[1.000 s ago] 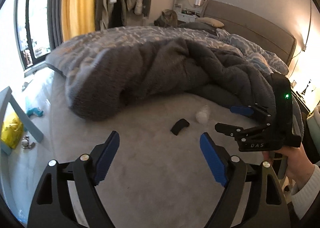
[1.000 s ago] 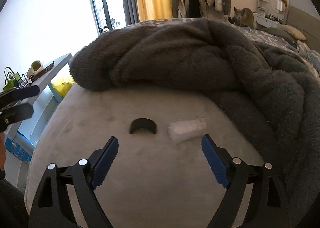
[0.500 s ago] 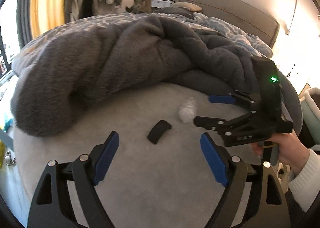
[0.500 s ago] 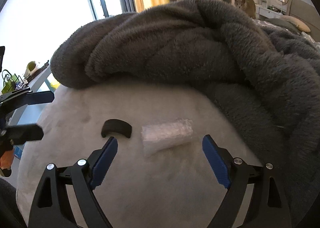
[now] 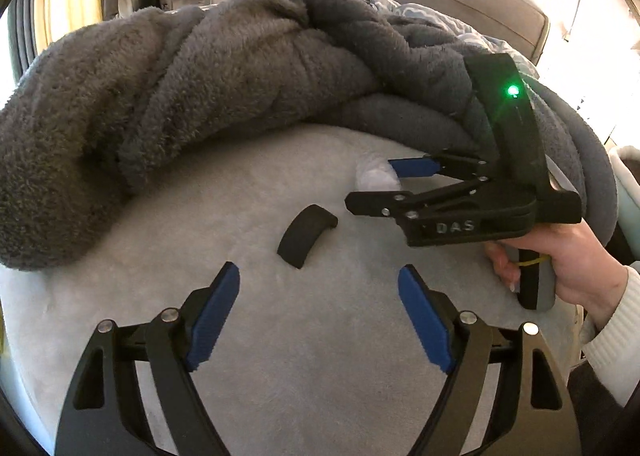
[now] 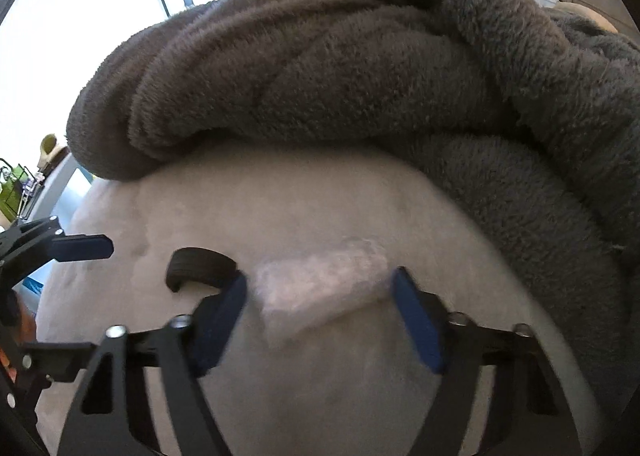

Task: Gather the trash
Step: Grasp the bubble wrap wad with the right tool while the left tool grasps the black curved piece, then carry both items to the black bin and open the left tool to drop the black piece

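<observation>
While a grey blanket (image 5: 224, 96) lies heaped across the back of the pale bed (image 5: 320, 396), both grippers are pointed steeply down at the bare sheet in front of it. The right gripper (image 6: 318, 312) is held by a hand (image 5: 568, 264) in a white sleeve (image 5: 612, 356), wrapped around the grip from the right, fingers curled under it. Its jaws have just been closing, and a clear wrapper (image 6: 320, 280) is straddled by them; whether the pads already press on it cannot be told, since the view is blurred. The left gripper (image 5: 320, 320) is held low over the sheet with its jaws spread wide and nothing between them. A curved black piece (image 5: 306, 234) lies just beyond its tips, beside the wrapper and apart from it.
</observation>
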### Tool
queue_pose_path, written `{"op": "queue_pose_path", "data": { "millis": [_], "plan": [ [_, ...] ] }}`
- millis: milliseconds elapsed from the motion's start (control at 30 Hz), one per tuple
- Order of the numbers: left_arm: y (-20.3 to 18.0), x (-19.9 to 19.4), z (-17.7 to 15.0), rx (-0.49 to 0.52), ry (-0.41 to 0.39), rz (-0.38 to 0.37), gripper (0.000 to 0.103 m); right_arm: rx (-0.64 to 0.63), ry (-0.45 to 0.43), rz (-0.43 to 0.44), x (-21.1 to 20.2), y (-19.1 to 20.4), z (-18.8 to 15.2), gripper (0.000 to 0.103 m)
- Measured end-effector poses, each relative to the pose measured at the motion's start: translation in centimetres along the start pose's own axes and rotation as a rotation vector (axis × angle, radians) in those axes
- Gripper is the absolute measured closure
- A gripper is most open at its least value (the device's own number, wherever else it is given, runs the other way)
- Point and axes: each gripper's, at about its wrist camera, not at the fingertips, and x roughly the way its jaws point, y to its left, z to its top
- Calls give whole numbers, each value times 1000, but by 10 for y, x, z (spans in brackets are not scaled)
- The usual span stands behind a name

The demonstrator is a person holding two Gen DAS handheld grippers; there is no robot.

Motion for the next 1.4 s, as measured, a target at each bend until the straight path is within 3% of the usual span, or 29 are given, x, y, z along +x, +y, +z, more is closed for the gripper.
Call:
{"op": "queue_pose_path", "data": {
  "millis": [167, 367, 533, 733, 900, 967, 1267, 1400],
  "plan": [
    [-2, 11, 3, -23, -12, 3, 24, 26, -19, -11, -6, -6, -2, 40],
    [-9, 25, 8, -17, -4, 45, 24, 67, -82, 4, -26, -25, 7, 40],
    [-5, 36, 12, -71, -2, 90, 25, 81, -116, 16, -47, -38, 1, 40],
    [0, 47, 15, -130, 2, 79, 45, 80, -119, 35, -62, -45, -9, 40],
    [-4, 54, 16, -109, 18, 107, 63, 73, -106, 36, -67, -40, -17, 40],
    [-2, 52, 15, -118, 15, 115, 83, 74, -104, 37, -67, -37, -16, 40],
    [-10, 21, 7, -169, -26, 95, 83, 61, -120, 51, -73, -15, -12, 40],
    [-13, 6, -2, -139, -17, 114, 84, 47, -130, 52, -79, 1, -9, 40]
  ]
}}
